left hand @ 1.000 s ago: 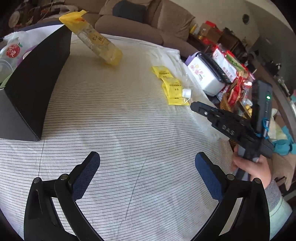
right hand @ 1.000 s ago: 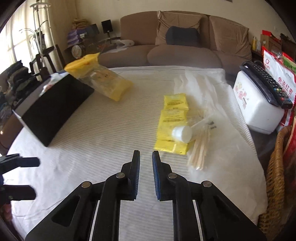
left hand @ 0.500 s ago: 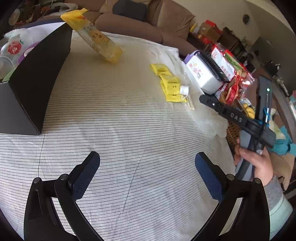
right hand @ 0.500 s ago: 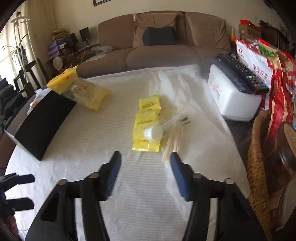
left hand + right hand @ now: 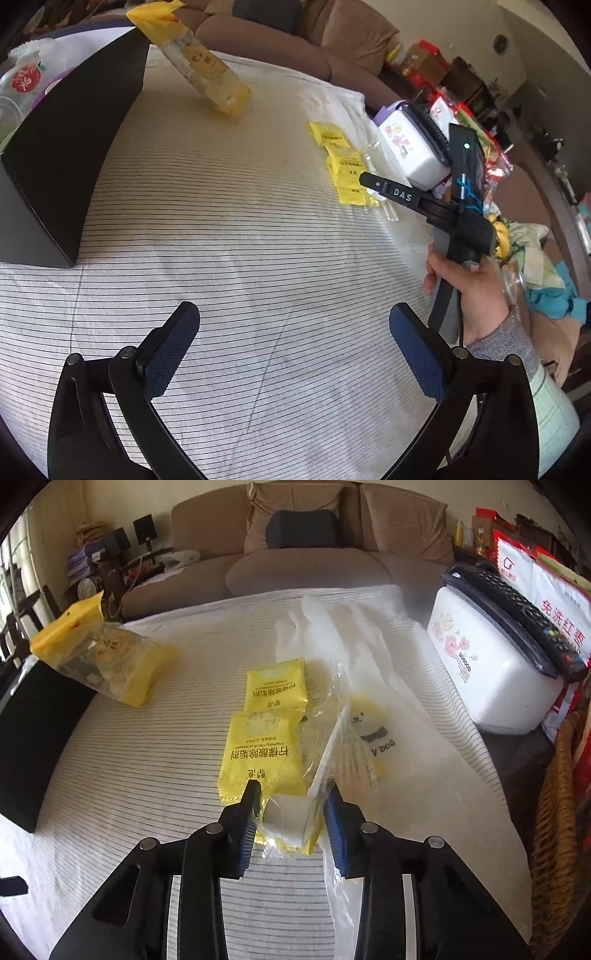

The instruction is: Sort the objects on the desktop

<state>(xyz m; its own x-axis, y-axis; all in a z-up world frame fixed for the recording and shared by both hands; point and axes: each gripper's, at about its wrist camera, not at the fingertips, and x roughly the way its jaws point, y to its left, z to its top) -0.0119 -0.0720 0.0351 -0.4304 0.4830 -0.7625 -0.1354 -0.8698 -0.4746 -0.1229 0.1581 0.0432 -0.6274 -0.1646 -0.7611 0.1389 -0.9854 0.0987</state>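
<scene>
Right wrist view: right hand-held gripper (image 5: 291, 808) jaws parted, straddling white cap (image 5: 286, 818) on yellow sachets (image 5: 260, 755), mid-desk (image 5: 147, 775). Left hand-held gripper (image 5: 291, 354) wide apart, holding nothing. Sorting barely begun, est.; items unsorted.

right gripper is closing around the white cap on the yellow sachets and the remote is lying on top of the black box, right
Not quite. In the right wrist view the remote lies on top of the white box, not the black box. The rest holds: the right gripper brackets the white cap on the yellow sachets.
</scene>
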